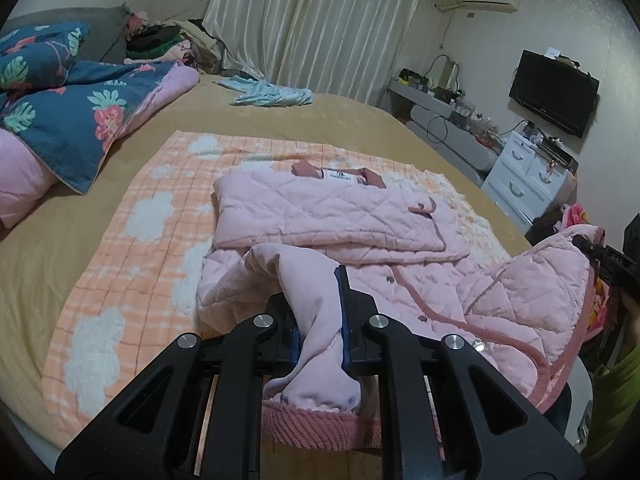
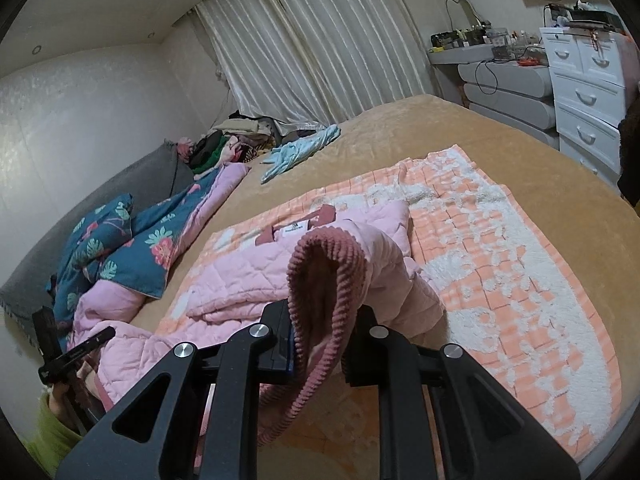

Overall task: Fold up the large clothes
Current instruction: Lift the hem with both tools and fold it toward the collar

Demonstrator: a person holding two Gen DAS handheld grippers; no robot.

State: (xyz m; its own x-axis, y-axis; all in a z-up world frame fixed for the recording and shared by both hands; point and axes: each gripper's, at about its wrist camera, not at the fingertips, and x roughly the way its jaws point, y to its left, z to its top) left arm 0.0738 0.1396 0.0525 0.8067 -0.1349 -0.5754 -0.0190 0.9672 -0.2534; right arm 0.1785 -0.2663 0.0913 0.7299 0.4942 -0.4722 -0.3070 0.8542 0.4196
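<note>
A pink quilted jacket (image 1: 332, 212) lies on an orange-and-white checked blanket (image 1: 128, 248) on the bed, collar away from me, one sleeve folded across its chest. My left gripper (image 1: 320, 312) is shut on the jacket's bottom hem at the near left and holds it lifted. My right gripper (image 2: 320, 320) is shut on the darker pink ribbed hem (image 2: 320, 264) at the near right, also lifted. The right gripper also shows at the right edge of the left wrist view (image 1: 600, 252), and the left gripper at the lower left of the right wrist view (image 2: 76, 352).
A blue floral quilt (image 1: 68, 108) is bunched at the bed's left. A light blue garment (image 1: 272, 94) lies at the far side near the curtain. White drawers (image 1: 528, 180) and a grey dresser (image 2: 508, 84) stand right of the bed.
</note>
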